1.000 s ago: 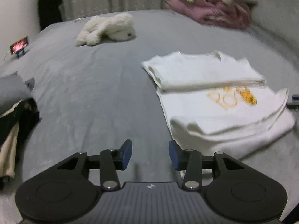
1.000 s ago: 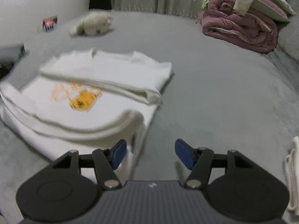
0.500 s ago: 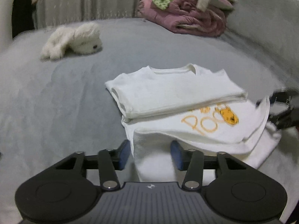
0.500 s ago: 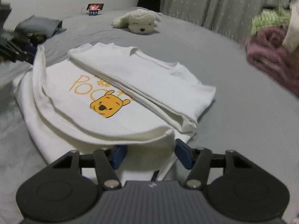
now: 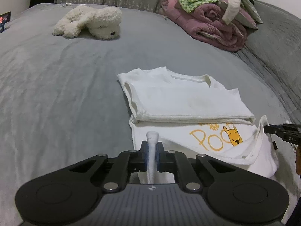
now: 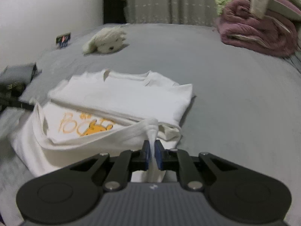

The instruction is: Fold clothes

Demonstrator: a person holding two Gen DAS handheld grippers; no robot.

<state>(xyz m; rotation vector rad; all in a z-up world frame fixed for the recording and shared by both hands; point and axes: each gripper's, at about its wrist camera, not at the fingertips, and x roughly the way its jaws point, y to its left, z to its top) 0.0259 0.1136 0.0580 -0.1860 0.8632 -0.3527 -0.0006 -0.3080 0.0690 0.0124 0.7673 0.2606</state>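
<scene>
My left gripper (image 5: 152, 155) has just been closing, and now its blue pads (image 5: 144, 155) press on a bunched corner of the white cotton T-shirt with the orange bear print (image 5: 188, 101); a small roll of the cloth stands up between them. My right gripper (image 6: 152, 155) has just been closing too, and it pinches the opposite near corner of the same shirt, so the hem is drawn into a point at the pads (image 6: 160, 156).

The shirt lies on the grey soft bed cover (image 5: 65, 94), in front of both grippers. Its upper part, with the collar, is already folded down over the body. The near hem is lifted a little and curves between my two grips. The orange letters are partly hidden under the folded part and under the raised hem, so I can read only some of them.

In the left wrist view the right gripper shows only as a dark tip at the right edge, cut off by the frame. In the right wrist view the picture is blurred, and the left gripper is only a dark smear at the left edge.

Far behind lie a cream plush toy dog (image 5: 90, 22) and a pile of rolled pink blanket with green patterned cloth on top (image 5: 212, 20). At the left edge of the right view I see dark folded clothes (image 6: 17, 79), not clear.
</scene>
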